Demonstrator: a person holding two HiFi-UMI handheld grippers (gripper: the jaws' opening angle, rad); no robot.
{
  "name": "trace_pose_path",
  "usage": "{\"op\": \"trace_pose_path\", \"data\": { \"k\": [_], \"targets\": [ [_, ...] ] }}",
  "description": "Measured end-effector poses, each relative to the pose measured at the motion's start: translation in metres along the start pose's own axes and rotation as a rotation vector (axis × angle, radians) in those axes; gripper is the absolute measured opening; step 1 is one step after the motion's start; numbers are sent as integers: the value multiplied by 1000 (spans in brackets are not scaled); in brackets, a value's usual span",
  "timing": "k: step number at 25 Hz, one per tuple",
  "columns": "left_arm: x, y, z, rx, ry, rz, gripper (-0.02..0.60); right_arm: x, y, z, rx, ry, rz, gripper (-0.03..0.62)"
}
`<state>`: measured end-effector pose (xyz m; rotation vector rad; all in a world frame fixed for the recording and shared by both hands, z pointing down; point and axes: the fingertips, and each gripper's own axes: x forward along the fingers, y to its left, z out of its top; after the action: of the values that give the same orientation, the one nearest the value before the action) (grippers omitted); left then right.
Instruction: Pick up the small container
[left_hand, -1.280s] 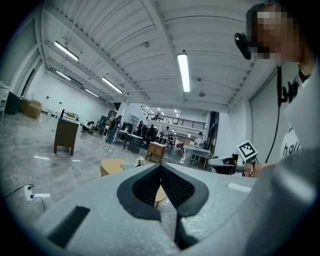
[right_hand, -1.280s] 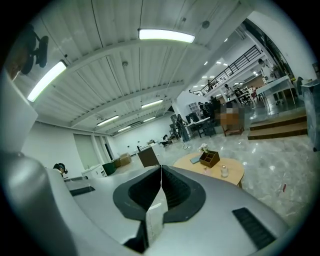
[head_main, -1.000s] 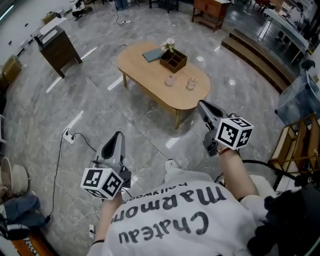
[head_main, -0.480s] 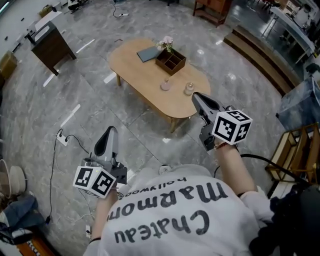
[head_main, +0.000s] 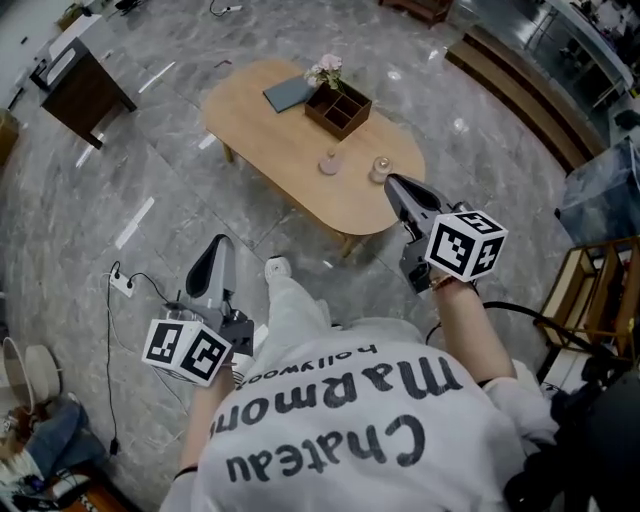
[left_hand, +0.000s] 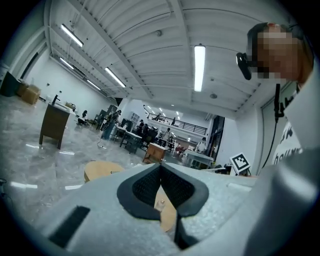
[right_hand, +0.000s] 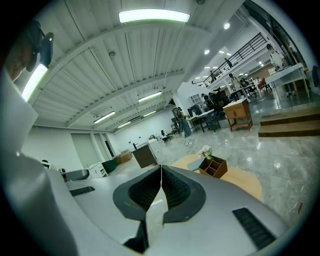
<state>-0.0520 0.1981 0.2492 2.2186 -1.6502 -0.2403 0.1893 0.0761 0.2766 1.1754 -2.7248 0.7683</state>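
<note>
On the oval wooden table (head_main: 270, 150), a small pink container (head_main: 330, 163) and a small clear glass jar (head_main: 380, 169) stand side by side near the front edge. My right gripper (head_main: 392, 183) is shut and empty, its tip hovering just short of the glass jar. My left gripper (head_main: 218, 244) is also shut with nothing in it, held over the floor well short of the table. In the left gripper view the jaws (left_hand: 161, 166) meet, and one small container (left_hand: 161, 203) shows beneath them. The right gripper view shows closed jaws (right_hand: 161, 168) and the table (right_hand: 242, 184) beyond.
A divided wooden box (head_main: 338, 108) with flowers (head_main: 323, 70) and a grey book (head_main: 287, 95) sit at the table's far side. A dark cabinet (head_main: 80, 90) stands at left, steps (head_main: 520, 95) at right, a power strip (head_main: 122, 285) on the floor.
The person has walked toward the table, one leg and shoe now stepping forward between the grippers. The table sits closer to the right gripper. Both grippers stayed shut.
</note>
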Motion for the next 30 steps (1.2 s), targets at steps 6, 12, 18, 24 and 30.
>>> {"op": "trace_pose_path", "data": {
  "k": [6, 12, 18, 24, 30],
  "targets": [
    [63, 45, 17, 15, 28, -79, 14, 53, -22, 18, 18, -14, -71, 14],
    [129, 89, 53, 28, 56, -168, 14, 106, -31, 45, 40, -40, -144, 14],
    [185, 131, 83, 36, 93, -232, 14, 158, -41, 74, 63, -78, -199, 14],
    [231, 164, 96, 56, 139, -306, 14, 202, -54, 92, 97, -140, -254, 15],
    [274, 181, 84, 58, 180, -372, 14, 223, -68, 74, 133, -138, -267, 15]
  ]
}}
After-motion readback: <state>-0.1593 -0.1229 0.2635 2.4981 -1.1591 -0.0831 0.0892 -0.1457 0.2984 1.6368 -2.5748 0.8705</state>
